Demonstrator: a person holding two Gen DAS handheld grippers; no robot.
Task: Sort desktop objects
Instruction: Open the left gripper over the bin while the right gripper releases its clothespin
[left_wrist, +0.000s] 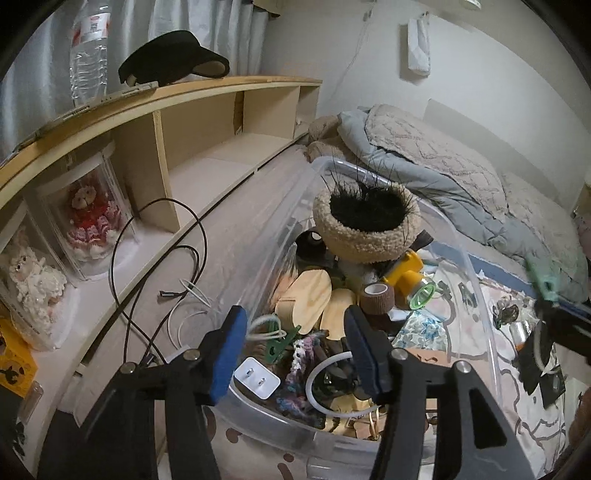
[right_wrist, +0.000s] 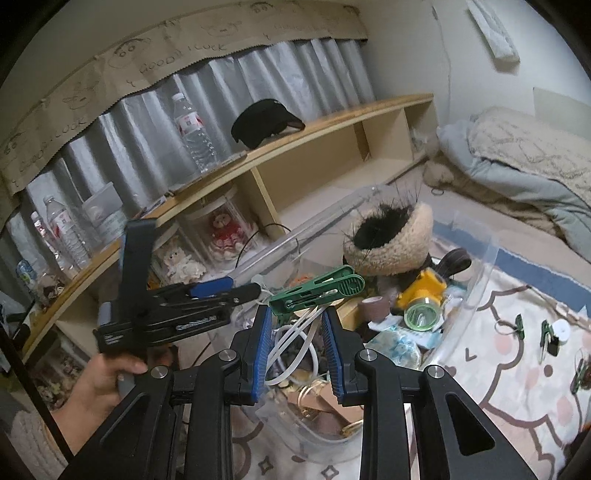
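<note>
My right gripper (right_wrist: 297, 332) is narrowly open, and the green clothespin (right_wrist: 317, 290) sits right at its fingertips. The clip's lower end is between the two blue pads (right_wrist: 258, 354), which appear to pinch it, and the rest sticks up and to the right. It hangs over the clear bin (right_wrist: 476, 280), above a loop of white cable (right_wrist: 291, 343).

My left gripper (left_wrist: 295, 350) stands about half open with nothing in its grip. It points down into the near end of the bin, where another clip (left_wrist: 280, 339), also green, lies between and just beyond its fingers. A white charger (left_wrist: 256, 382) lies near the left pad.

I count four green clips: one held, one in the bin and three on the mat (right_wrist: 519, 325), well apart from the bin on its right. In the bin I also see:
- one fuzzy hat (left_wrist: 365, 225)
- one yellow headlamp (left_wrist: 406, 277)
- one brown tape roll (left_wrist: 376, 293)
- two pale wooden pieces (left_wrist: 314, 291)

The shelf (left_wrist: 207, 88) carries one black visor (left_wrist: 173, 59), and I count at least three water bottles (right_wrist: 192, 129) on it. Two doll cases (left_wrist: 92, 214) stand beneath.

The bin is crowded to its walls, so there is little room inside. The shelf edge runs close along its left side, and black cables (left_wrist: 122, 258) trail between them. The patterned mat (right_wrist: 498, 387) on the right offers the open space.
</note>
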